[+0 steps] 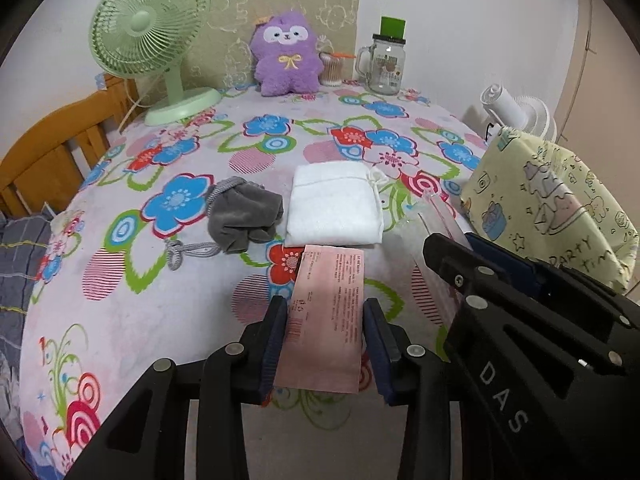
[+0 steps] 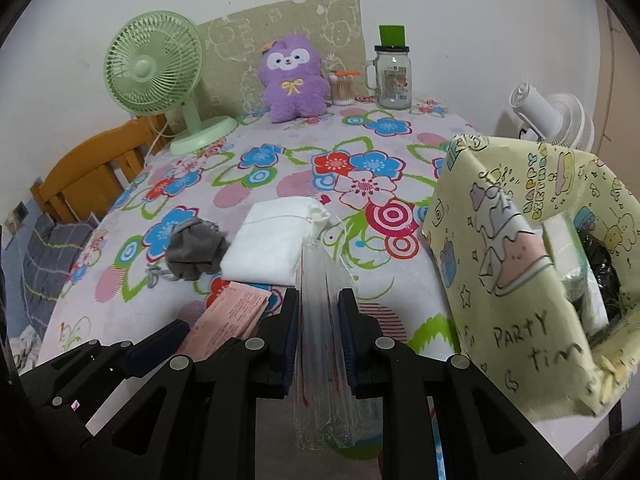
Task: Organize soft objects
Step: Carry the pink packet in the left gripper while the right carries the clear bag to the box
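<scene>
My left gripper (image 1: 325, 340) is shut on a flat pink packet (image 1: 326, 320) with printed text, held just above the flowered tablecloth (image 1: 160, 300). My right gripper (image 2: 319, 336) is shut on a clear plastic zip bag (image 2: 320, 320), held edge-up. The pink packet (image 2: 232, 316) and left gripper also show at the lower left of the right wrist view. A grey drawstring pouch (image 1: 244, 216) and a folded white cloth bag (image 1: 334, 208) lie side by side mid-table, beyond both grippers. A yellow cartoon-print fabric bin (image 2: 520, 264) stands at the right, holding white and dark items.
At the back stand a green desk fan (image 1: 148, 40), a purple plush toy (image 1: 286, 56), a cotton-swab jar (image 1: 331, 70) and a glass mug jar (image 1: 384, 66). A white fan (image 1: 516, 112) is at the far right. A wooden chair (image 1: 52, 152) is at the left.
</scene>
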{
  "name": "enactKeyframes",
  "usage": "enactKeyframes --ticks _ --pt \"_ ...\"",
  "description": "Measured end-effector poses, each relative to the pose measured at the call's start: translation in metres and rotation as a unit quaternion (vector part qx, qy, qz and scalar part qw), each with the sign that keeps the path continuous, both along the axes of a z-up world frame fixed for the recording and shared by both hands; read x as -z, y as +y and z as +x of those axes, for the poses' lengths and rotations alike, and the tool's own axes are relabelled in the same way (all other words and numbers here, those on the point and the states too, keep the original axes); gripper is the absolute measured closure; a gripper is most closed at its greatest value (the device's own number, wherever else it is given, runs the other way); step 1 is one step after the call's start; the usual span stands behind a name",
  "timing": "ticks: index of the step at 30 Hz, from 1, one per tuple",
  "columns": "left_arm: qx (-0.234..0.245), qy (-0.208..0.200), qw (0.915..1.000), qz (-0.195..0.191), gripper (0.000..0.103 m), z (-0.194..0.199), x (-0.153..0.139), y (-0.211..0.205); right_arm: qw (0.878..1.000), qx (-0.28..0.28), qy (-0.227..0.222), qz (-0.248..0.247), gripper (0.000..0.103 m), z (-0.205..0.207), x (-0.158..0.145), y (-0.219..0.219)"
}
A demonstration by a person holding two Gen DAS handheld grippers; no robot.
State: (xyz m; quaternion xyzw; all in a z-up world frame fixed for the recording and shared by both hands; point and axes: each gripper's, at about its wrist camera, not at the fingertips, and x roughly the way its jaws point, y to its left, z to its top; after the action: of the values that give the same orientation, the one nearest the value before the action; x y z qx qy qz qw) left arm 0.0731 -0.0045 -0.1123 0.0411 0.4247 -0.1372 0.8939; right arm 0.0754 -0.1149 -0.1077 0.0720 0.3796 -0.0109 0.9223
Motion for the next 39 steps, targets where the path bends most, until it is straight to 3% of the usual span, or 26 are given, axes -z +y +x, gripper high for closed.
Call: enactKeyframes --ticks 25,39 --pt "-0.032 -0.071 0.9969 -0.011 0.064 -0.040 -0.056 0.012 0.997 -0.033 -0.063 -0.013 0.080 -0.038 -0.058 0.014" --pt "-0.026 -0.114 0.9931 -0.013 0.064 -0.052 -0.086 -0.004 0.995 -0.033 -0.088 -0.019 0.080 -0.051 -0.090 0.002"
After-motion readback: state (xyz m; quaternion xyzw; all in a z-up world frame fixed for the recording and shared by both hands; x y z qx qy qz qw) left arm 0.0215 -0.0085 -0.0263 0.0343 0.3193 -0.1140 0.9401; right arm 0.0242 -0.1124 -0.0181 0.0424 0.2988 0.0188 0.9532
